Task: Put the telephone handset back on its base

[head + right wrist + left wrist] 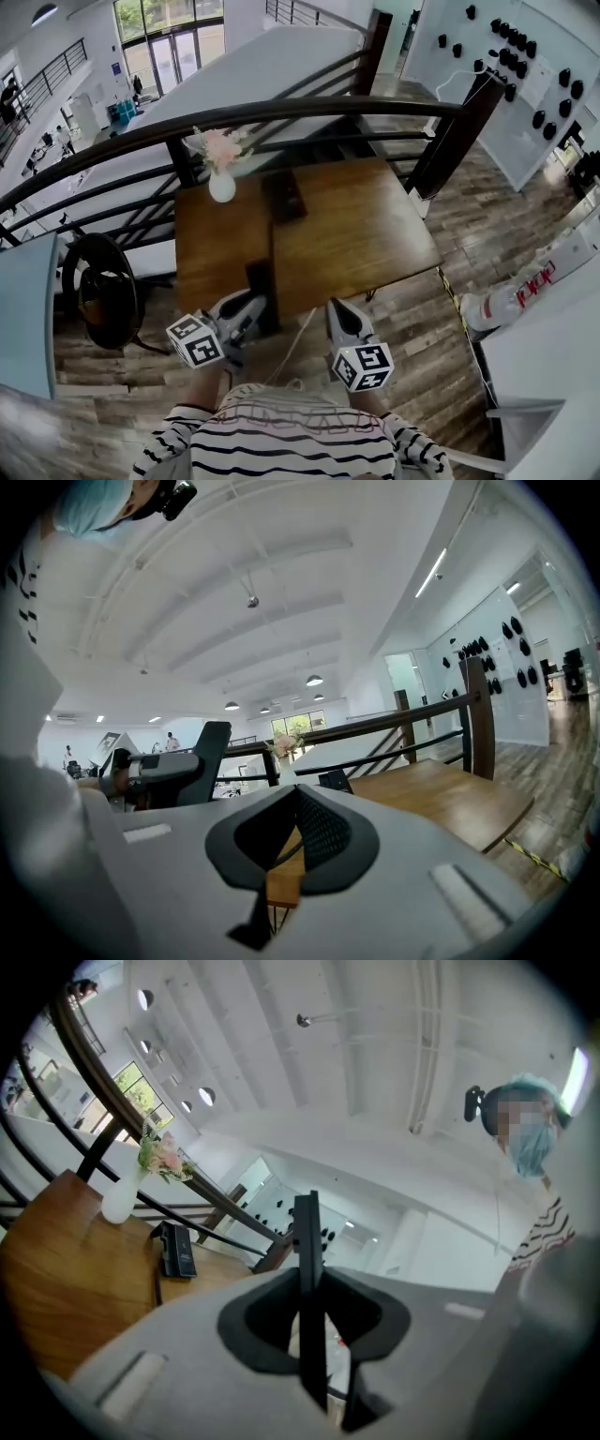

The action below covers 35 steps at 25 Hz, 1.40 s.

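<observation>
The black telephone base (286, 194) lies near the far middle of the wooden table (356, 234), and it also shows in the left gripper view (176, 1249) and the right gripper view (335, 781). My left gripper (251, 305) hangs at the table's near edge, shut on the black handset (260, 286). The handset stands edge-on between the jaws (306, 1227), and from the right it rises upright (208, 757). My right gripper (339, 314) floats just off the near edge, its jaws together (298, 803) with nothing in them.
A white vase with pink flowers (222, 186) stands left of the base. A dark curved railing (281, 112) runs behind the table. A round black seat (98, 291) is at the left, a white counter (553, 356) at the right. A thin pale cord (295, 342) hangs between the grippers.
</observation>
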Motion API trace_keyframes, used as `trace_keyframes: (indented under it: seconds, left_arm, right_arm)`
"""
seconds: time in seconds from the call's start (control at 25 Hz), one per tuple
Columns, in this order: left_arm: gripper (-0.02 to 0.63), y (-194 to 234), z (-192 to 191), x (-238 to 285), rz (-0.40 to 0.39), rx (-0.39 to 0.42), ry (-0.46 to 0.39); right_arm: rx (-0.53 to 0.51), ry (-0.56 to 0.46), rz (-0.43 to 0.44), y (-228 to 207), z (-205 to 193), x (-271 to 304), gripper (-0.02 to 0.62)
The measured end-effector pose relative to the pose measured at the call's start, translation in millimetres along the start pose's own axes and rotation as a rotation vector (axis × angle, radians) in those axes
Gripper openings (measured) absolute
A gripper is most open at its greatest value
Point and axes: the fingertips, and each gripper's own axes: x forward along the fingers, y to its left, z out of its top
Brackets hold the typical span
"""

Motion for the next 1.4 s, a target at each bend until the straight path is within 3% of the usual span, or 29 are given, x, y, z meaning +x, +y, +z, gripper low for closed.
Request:
trace_keyframes:
  seconds: [0.24, 0.44, 1.4]
  left_arm:
    - [0.072, -2.0, -23.5, 23.8, 0.042, -0.022, -0.005]
    - [0.072, 10.5, -21.9, 43.8, 0.070, -0.034, 0.000]
    - [0.072, 187.5, 87.7, 122.6, 0.004, -0.129, 0.005]
  right_arm:
    - [0.014, 0.017, 0.039, -33.7, -5.7, 0.9, 0.000]
    - [0.038, 0.033, 0.063, -51.6, -6.1, 17.1, 0.000]
    - [0.042, 0.052, 0.012, -84.7, 42.3, 227.8, 0.000]
